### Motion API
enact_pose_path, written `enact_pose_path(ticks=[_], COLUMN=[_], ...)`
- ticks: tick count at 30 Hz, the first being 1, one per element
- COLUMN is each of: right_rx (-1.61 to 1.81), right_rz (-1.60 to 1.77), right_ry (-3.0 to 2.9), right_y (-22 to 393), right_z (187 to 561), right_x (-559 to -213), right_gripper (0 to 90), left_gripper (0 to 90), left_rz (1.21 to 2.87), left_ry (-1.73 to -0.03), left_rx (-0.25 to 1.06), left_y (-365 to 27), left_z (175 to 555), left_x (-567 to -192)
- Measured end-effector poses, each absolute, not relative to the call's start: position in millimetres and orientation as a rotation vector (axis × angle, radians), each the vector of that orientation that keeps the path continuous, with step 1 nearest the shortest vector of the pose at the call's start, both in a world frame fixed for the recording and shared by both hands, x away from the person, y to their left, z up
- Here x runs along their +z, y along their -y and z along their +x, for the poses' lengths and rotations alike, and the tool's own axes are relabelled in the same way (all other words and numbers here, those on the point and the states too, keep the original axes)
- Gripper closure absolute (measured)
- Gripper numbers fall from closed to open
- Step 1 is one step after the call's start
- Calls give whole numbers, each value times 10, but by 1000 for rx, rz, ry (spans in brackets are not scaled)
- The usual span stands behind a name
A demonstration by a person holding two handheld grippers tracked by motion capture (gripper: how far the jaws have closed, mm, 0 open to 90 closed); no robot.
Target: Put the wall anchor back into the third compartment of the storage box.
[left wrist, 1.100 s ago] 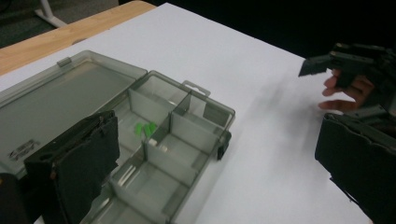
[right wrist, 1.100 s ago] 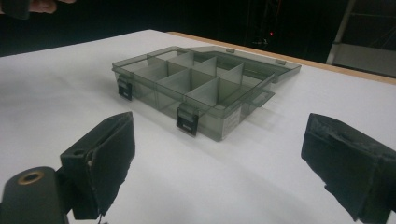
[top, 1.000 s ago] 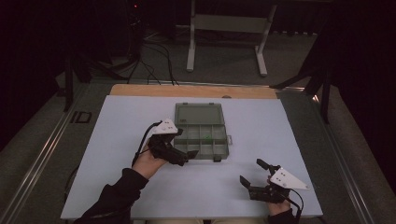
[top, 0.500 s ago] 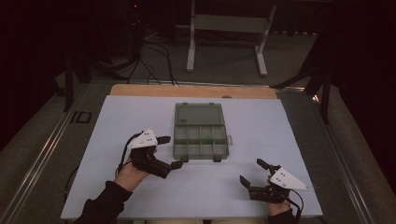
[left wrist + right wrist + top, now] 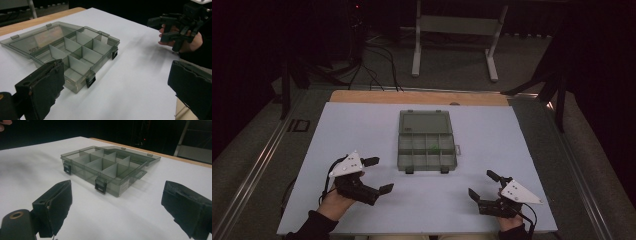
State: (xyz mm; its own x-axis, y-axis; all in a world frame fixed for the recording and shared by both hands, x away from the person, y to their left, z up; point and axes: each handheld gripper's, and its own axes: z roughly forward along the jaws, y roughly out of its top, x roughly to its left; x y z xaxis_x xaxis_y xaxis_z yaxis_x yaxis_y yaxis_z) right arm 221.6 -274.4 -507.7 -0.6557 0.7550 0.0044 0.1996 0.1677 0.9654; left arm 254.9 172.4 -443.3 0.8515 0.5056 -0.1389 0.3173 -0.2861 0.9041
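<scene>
Left claw [image 5: 379, 175] stands wide open, holding nothing, over the near-left part of the desk [image 5: 492, 145]. Right claw [image 5: 482, 185] is likewise wide open and empty, at the near-right. Between them, farther back at the desk's middle, lies a smoky transparent compartment box [image 5: 427, 150], lid [image 5: 424, 122] folded flat away from the person, latches [image 5: 90, 81] toward the person. A small green item [image 5: 432, 147] sits in one compartment. Both claws are well apart from the box.

Light fell from above onto the white tabletop [image 5: 492, 150], which stood bright while the surrounding room sank into near-black. Shadows stayed soft and faint. In both gripper views the near jaws were blurred, and all frames looked slightly grainy.
</scene>
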Motion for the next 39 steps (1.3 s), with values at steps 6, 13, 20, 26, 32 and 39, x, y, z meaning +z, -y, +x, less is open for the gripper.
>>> enact_pose_path(ticks=[6, 13, 20, 26, 32, 39], right_rx=[1506, 1506, 1509, 1508, 1508, 1510], right_rz=[899, 897, 893, 892, 892, 894], right_ry=[-1965, -1968, -1967, -1970, -1968, -1968], right_y=[2741, 2738, 2738, 2732, 2733, 2737], right_z=[2214, 2213, 2207, 2205, 2205, 2205], right_x=[-5075, -5076, -5072, -5073, -5070, -5070], right_gripper=[97, 97, 97, 97, 97, 97], left_gripper=[1, 1, 1, 1, 1, 1], left_rz=[1893, 1850, 1851, 1807, 1803, 1806], left_ry=[-628, -674, -717, -795, -886, -958], left_rx=[213, 248, 299, 396, 455, 499], left_y=[-1791, -1911, -1971, -2076, -2186, -2252], left_z=[2457, 2342, 2252, 2184, 2185, 2199], left_x=[-4546, -4757, -4919, -4996, -5045, -5101])
